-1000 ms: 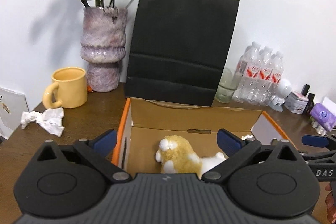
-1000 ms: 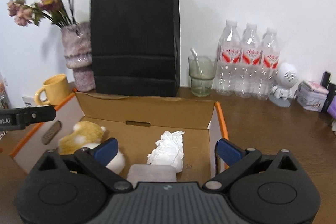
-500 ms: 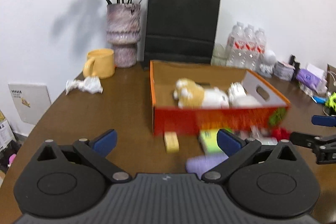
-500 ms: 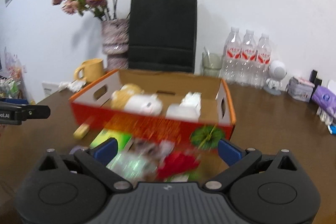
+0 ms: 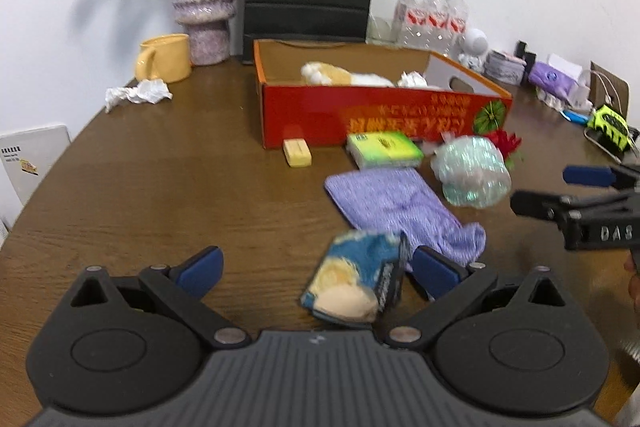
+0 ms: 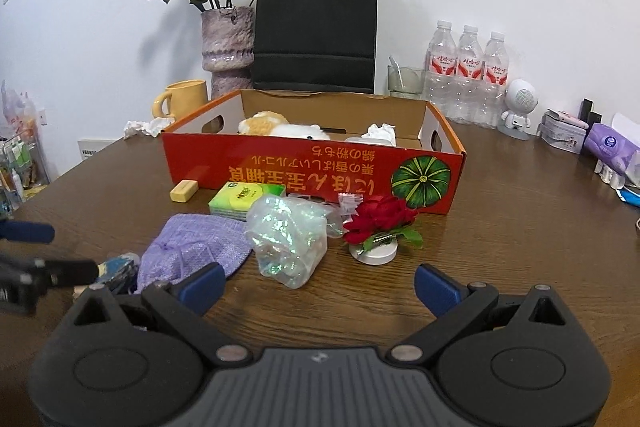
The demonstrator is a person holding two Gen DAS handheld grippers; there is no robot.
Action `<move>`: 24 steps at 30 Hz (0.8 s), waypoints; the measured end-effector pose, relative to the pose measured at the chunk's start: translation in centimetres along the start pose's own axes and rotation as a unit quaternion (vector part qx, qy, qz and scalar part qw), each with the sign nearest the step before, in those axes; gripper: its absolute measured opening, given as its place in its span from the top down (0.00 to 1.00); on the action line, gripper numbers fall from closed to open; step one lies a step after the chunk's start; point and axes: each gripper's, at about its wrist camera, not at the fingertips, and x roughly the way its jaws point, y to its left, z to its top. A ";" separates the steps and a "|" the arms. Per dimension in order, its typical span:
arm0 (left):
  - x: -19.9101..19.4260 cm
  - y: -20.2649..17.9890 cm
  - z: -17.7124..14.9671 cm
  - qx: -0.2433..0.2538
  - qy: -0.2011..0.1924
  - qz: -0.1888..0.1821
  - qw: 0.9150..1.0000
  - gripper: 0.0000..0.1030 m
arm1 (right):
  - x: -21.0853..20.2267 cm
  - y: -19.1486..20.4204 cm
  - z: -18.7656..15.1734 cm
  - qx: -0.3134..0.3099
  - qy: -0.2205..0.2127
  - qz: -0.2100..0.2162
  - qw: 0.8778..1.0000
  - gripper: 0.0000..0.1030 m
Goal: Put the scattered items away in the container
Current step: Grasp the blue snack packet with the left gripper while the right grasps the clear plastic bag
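Judging by the spread, empty jaws of both grippers, a fresh pick is being set up: the left gripper [image 5: 314, 269] is lined up on the blue packet [image 5: 356, 279], which lies between its jaws, nearer the right one, well in front of the box [image 5: 384, 115]. Closing on it comes next. The right gripper [image 6: 316, 285] hangs over bare worktop [image 6: 500, 227] in front of the box.

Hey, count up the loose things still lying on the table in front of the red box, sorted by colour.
Yellow: 1, eraser block
Green: 1, tissue pack
Purple: 1, knit pouch
Blue: 1, snack packet
Clear: 2, iridescent bag, small zip bag
Red: 1, rose
Total: 7
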 end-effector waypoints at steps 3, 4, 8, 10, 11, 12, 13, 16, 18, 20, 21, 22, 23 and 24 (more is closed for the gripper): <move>0.9 -0.3 -0.5 0.006 0.008 -0.003 1.000 0.13 | 0.5 0.5 0.2 -0.001 0.000 -0.001 1.000 0.02; 1.3 -0.3 -0.6 0.005 0.014 -0.002 1.000 0.32 | 0.7 0.7 0.3 -0.002 0.000 -0.002 1.000 0.02; 1.9 0.1 -0.3 -0.001 -0.002 0.007 1.000 0.72 | 2.3 1.5 1.0 0.003 -0.006 -0.007 1.000 0.05; 1.8 0.6 0.1 -0.018 -0.010 0.003 1.000 0.77 | 3.5 1.8 1.5 0.007 -0.005 -0.012 1.000 0.09; 1.8 0.8 0.3 -0.023 -0.013 0.004 1.000 0.78 | 4.0 1.9 1.7 0.007 -0.004 -0.015 1.000 0.13; 1.9 0.9 0.4 -0.026 -0.015 0.005 1.000 0.78 | 4.6 2.0 1.9 0.008 0.001 -0.019 1.000 0.17; 1.9 1.0 0.6 -0.030 -0.015 0.006 0.999 0.79 | 5.2 2.0 2.1 0.009 0.009 -0.022 1.000 0.34; 1.9 1.2 0.9 -0.034 -0.020 0.006 0.999 0.81 | 5.7 1.4 2.0 0.029 0.013 -0.002 0.999 0.76; 1.8 1.3 1.1 -0.036 -0.025 0.006 0.999 0.81 | 4.9 1.4 1.9 0.025 -0.003 0.000 1.000 0.77; 1.7 1.4 1.3 -0.039 -0.028 0.006 0.999 0.81 | 4.2 1.3 1.9 0.023 -0.016 0.001 1.000 0.77; 1.6 1.5 1.4 -0.041 -0.030 0.006 0.999 0.81 | 3.9 1.3 1.9 0.024 -0.019 0.004 1.000 0.77; 1.5 1.5 1.4 -0.042 -0.032 0.005 0.999 0.81 | 3.6 1.2 1.9 0.025 -0.022 0.006 0.999 0.77; 1.4 1.5 1.5 -0.044 -0.034 0.004 0.998 0.81 | 3.4 1.1 1.9 0.025 -0.024 0.008 0.999 0.77; 1.3 1.4 1.5 -0.045 -0.036 0.004 0.998 0.81 | 3.2 1.1 1.9 0.024 -0.026 0.010 0.999 0.77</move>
